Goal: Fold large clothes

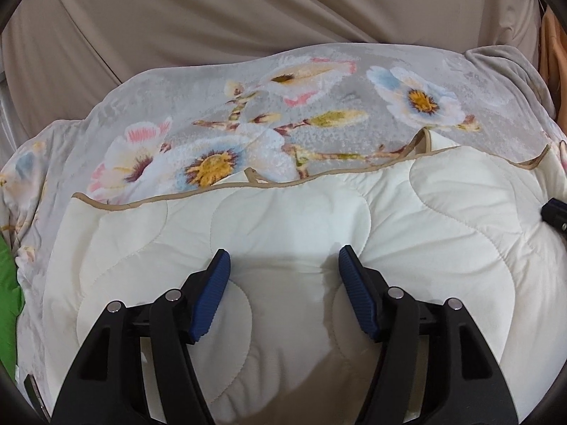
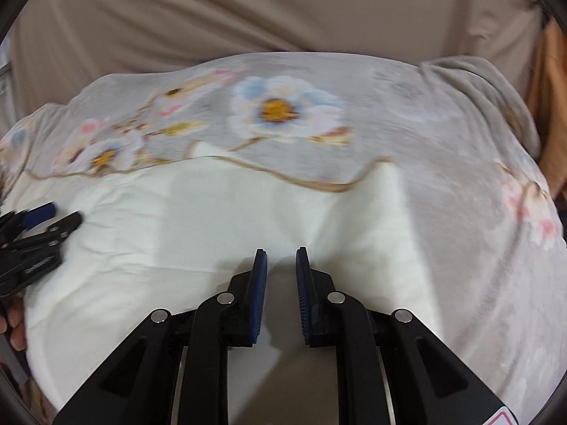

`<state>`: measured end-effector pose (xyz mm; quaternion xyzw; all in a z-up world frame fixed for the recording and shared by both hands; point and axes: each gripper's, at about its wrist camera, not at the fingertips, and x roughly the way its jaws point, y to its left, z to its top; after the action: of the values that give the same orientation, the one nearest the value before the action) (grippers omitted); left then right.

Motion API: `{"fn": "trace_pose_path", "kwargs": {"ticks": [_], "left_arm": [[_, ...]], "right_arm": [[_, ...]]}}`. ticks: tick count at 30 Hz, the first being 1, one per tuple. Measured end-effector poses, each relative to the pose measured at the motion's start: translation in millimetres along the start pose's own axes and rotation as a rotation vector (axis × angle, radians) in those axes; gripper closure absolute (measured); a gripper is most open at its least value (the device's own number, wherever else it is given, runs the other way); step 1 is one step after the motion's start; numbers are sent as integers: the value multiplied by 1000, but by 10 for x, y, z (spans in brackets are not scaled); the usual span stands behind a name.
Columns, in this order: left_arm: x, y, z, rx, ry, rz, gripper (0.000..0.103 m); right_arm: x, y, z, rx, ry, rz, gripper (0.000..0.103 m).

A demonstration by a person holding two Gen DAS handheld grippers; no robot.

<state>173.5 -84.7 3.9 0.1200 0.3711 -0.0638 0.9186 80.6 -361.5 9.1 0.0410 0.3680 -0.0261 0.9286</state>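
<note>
A cream quilted blanket (image 1: 283,219) with tan piping lies folded on a grey floral bedspread (image 1: 248,99). My left gripper (image 1: 283,258) is open, its blue pads (image 1: 212,294) spread just above the quilt's middle, holding nothing. In the right wrist view the quilt (image 2: 219,219) is blurred. My right gripper (image 2: 281,255) has its pads a narrow gap apart over the quilt's near right part, with no cloth seen between them. The left gripper shows at the left edge of the right wrist view (image 2: 39,223). The right gripper's tip shows at the right edge of the left wrist view (image 1: 554,212).
A beige curtain or sheet (image 1: 248,10) hangs behind the bed. A green cloth (image 1: 9,304) lies at the left edge. An orange cloth (image 2: 547,106) hangs at the far right. The bedspread (image 2: 478,212) slopes down to the right of the quilt.
</note>
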Motion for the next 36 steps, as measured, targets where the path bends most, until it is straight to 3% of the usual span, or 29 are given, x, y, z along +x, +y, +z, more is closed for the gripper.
{"fn": "trace_pose_path", "kwargs": {"ticks": [4,6,8,12,14,16,19,21,25,29,32,36], "left_arm": [[21,-2,-27,1,-4,4,39],[2,19,-18,-5,-4,-1,39],[-37,56,3,-27,-13,-11,39],[-62,145,204,-59,-31,-24,39],[76,206,283,-73,-8,-3,39],[261,257,292,-99,50,-9,37],[426,258,262,-101,88,-4,34],[428,203,246,-72,85,11,34],[433,169,220,-57,78,31,33],[431,169,224,-60,77,27,33],[434,143,204,-52,73,40,32],[438,155,204,-51,70,43,32]], "right_arm": [[81,-206,-37,72,27,20,95],[38,-160,-11,78,29,-18,95],[-86,2,56,43,-1,-44,88],[-177,477,263,-66,-35,63,86],[-24,693,354,-115,-16,72,86],[262,830,387,-150,57,89,87],[515,877,367,-152,103,83,89],[441,883,396,-133,88,69,89],[236,961,430,-106,42,157,86],[429,1136,311,-178,73,114,87],[337,1098,331,-148,62,112,86],[-2,1157,294,-136,14,208,85]]}}
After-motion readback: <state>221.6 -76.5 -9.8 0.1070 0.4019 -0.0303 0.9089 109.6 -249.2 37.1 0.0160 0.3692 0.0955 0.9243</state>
